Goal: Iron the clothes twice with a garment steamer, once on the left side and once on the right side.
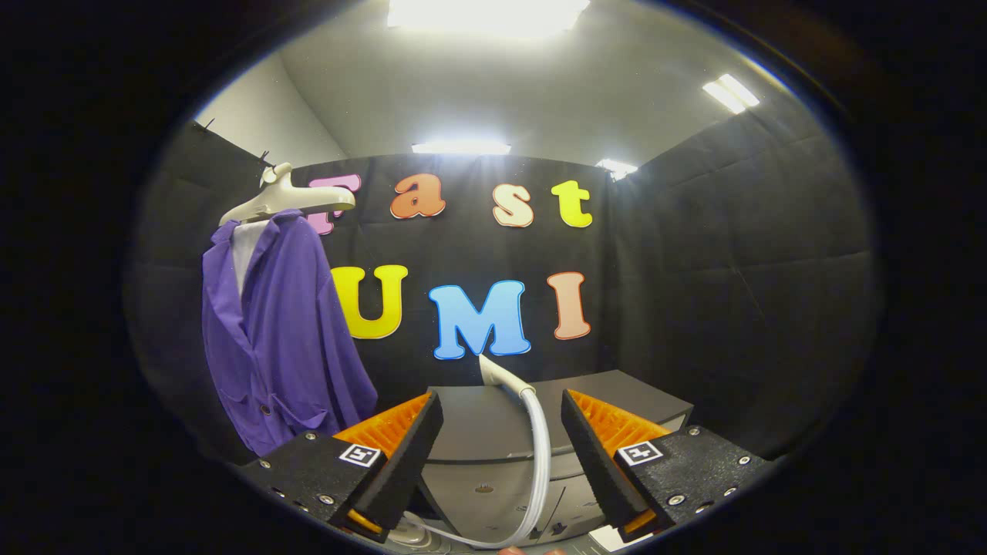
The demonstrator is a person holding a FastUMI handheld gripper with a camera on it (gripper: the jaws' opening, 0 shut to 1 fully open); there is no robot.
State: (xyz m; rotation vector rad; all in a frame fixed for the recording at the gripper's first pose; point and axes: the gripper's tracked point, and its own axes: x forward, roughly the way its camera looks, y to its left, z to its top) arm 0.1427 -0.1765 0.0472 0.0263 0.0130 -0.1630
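The hand-held gripper (501,455) is spread and empty, lined up on the steamer handle (501,375) just ahead on the grey worktop (617,393); the purple jacket (277,339) hangs far left, ready for steaming.

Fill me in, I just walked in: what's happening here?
A person's handheld gripper has its fingers open, holding nothing. The steamer and its white hose sit between and just ahead of them, on a grey cabinet. The purple jacket hangs on a hanger off to the left, not yet being steamed.
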